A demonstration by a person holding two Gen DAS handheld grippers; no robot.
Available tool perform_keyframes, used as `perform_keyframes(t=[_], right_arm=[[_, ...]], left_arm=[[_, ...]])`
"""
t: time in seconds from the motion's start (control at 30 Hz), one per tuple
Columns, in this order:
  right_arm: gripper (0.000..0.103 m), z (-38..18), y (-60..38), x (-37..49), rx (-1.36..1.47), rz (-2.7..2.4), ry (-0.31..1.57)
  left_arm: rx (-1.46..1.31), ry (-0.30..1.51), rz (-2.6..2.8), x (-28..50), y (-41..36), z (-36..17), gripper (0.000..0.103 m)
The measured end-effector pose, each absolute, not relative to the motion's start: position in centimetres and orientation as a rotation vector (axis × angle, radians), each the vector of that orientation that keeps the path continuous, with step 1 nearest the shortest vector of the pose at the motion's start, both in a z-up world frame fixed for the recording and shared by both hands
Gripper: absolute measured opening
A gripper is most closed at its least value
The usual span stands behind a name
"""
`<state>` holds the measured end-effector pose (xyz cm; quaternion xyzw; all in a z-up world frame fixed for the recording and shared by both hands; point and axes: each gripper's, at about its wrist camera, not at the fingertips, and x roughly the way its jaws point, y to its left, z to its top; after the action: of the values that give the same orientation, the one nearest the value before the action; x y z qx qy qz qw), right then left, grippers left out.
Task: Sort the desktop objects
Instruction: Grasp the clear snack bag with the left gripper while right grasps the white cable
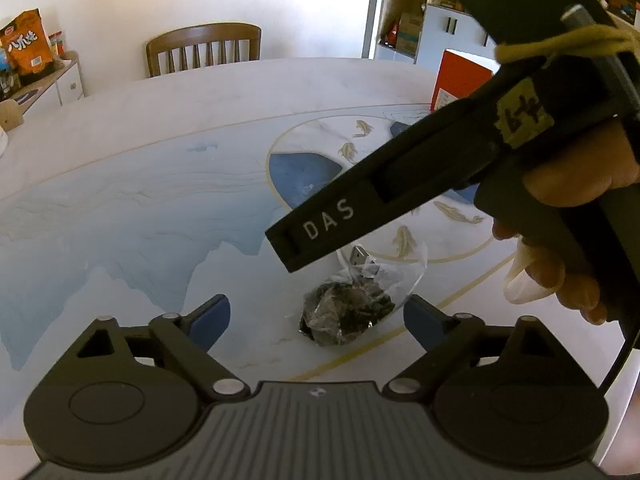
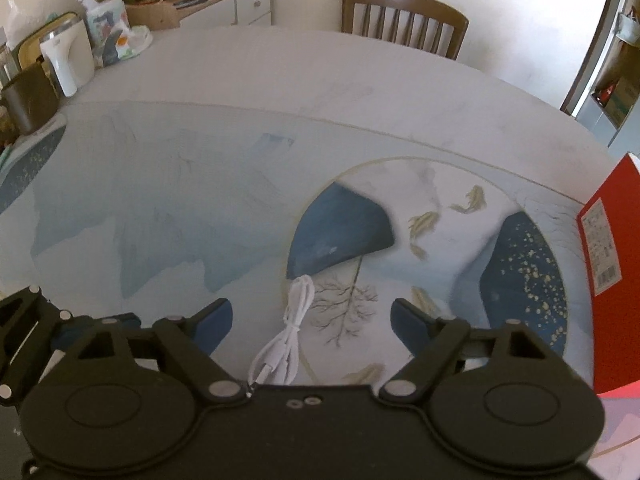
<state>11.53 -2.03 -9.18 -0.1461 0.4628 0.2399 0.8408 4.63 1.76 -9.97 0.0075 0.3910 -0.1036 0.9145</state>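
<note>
Left wrist view: left gripper low over a round table printed with pale blue mountains, dark blue shapes and gold fish. Blue-padded jaws spread wide, nothing pressed between them. Between and just ahead of the fingertips, on the tabletop, a clear plastic bag holding a coiled black cable, with a silver USB plug poking out at the top. Crossing above the bag from the upper right, the body of the other gripper tool, black, lettered "DAS" in white, with a tan sticker handwritten "14" and a yellowish band wrapped around it. A hand wrapped around its handle at right, a white cover on one fingertip. Red box at the table's far right edge, with a white label too small to read. Wooden chair beyond the table. Orange snack bag with Chinese characters on a cabinet at far left.

Right wrist view: right gripper also wide apart, gripping nothing. White cable, loosely bundled, on the table between the fingers, nearer the left one, its plug end by the gripper body. Red box at right edge, barcode label unreadable. White appliance and clutter at the far left.
</note>
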Motion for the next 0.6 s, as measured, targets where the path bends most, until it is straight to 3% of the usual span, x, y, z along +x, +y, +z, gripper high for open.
perform_keyframes(t=[0.17, 0.23, 0.33, 0.6], right_arm=[[0.070, -9.76, -1.67, 11.69, -0.312, 0.515, 1.010], [0.070, -9.80, -1.59, 11.75, -0.316, 0.513, 1.015], [0.060, -9.93, -1.53, 11.92, -0.318, 0.515, 1.030], [0.050, -9.93, -1.72, 12.16, -0.296, 0.530, 1.045]], left_arm=[[0.016, 0.812, -0.224, 4.28, 1.84, -10.18, 0.080], [0.015, 0.814, -0.229, 4.16, 1.83, -10.25, 0.077], [0.010, 0.816, -0.231, 4.85, 1.94, -10.24, 0.074], [0.009, 0.808, -0.247, 4.68, 1.57, -9.99, 0.063]])
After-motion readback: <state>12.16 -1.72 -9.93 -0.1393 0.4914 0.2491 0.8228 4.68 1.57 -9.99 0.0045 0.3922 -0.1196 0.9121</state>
